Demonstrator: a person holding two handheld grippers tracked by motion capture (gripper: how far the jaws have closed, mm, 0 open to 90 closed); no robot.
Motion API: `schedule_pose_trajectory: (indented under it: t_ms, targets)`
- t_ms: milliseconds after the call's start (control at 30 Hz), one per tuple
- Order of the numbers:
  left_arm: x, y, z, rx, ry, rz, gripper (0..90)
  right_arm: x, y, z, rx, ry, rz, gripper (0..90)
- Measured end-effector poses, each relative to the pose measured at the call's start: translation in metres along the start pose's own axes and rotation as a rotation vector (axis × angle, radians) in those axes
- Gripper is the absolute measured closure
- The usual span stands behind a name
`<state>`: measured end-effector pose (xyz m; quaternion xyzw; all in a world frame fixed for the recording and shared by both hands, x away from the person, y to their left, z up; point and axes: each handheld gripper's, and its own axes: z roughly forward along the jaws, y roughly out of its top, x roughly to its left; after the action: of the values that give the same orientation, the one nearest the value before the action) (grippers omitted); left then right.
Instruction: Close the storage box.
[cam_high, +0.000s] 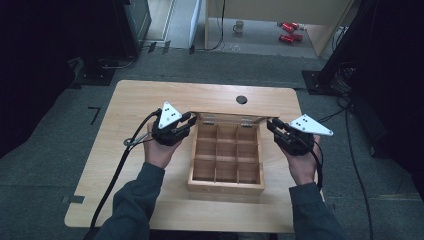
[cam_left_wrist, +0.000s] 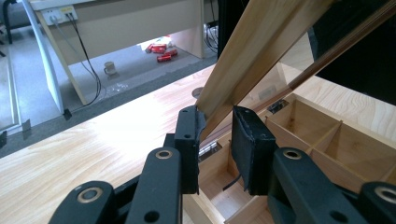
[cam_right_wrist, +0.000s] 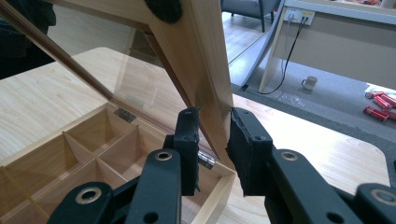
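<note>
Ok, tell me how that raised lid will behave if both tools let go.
The lid looks rigid, wood-framed with a clear pane, so probably breakable. It turns on hinges at the back of the box and stands tilted, so it would likely swing or drop.

We are looking across a grey carpeted floor (cam_high: 45, 150) surrounding a light wooden table with rounded corners (cam_high: 135, 100). Beyond it, a pale wooden desk (cam_high: 270, 12) is standing, with black cables (cam_left_wrist: 86, 51) hanging beneath it. A white mug (cam_high: 239, 26) and red cans (cam_high: 290, 31) are lying on the floor under that desk. Dark equipment is flanking both sides.
</note>
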<state>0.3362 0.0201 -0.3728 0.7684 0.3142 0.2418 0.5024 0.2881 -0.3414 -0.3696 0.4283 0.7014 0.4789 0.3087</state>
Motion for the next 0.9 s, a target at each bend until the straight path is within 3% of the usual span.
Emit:
schedule_pose_trajectory:
  t_ms: [900]
  targets:
    - [-0.013,-0.009,-0.022,-0.034,-0.031,-0.014,72.8,0.014,-0.012,-0.016,0.002,-0.006,-0.016,72.7]
